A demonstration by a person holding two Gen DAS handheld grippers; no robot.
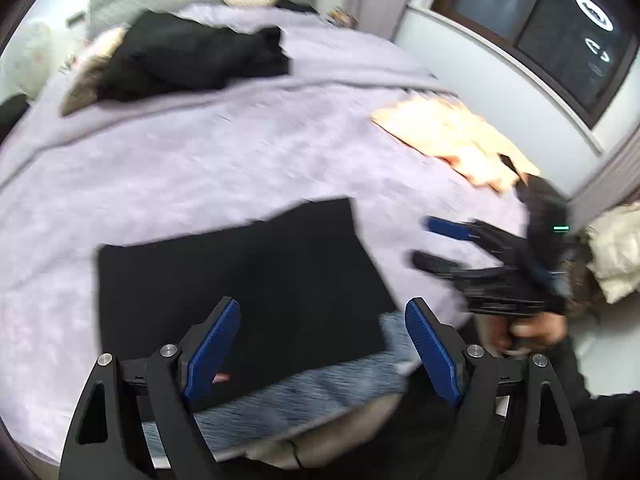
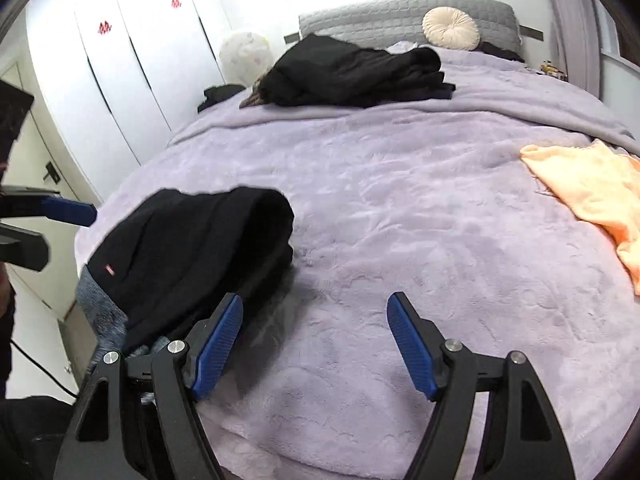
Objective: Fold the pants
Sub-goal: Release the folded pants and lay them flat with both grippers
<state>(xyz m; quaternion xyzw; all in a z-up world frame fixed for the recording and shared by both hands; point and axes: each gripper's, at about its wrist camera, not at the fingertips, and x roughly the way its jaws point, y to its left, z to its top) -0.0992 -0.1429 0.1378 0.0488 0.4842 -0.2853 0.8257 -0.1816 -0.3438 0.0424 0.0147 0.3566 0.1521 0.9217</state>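
The black pants (image 1: 240, 280) lie folded into a flat rectangle on the lilac blanket (image 1: 180, 160), near the bed's front edge. A grey-blue fabric strip (image 1: 300, 400) shows along their near side. My left gripper (image 1: 322, 304) hovers over the pants' right part, open, its pads touching nothing. My right gripper (image 1: 424, 242) stands just right of the fold, open and empty. In the right wrist view the pants (image 2: 192, 248) bulge at the fold and carry a small red label. There my right gripper (image 2: 316, 300) is open over bare blanket, with the left gripper (image 2: 60, 228) at the left edge.
A heap of black clothes (image 2: 352, 72) lies towards the headboard, with a round cream cushion (image 2: 450, 28) behind it. An orange cloth (image 2: 592, 200) is spread at the bed's right side. White wardrobe doors (image 2: 120, 80) stand left of the bed. A dark window (image 1: 560, 32) is on the right wall.
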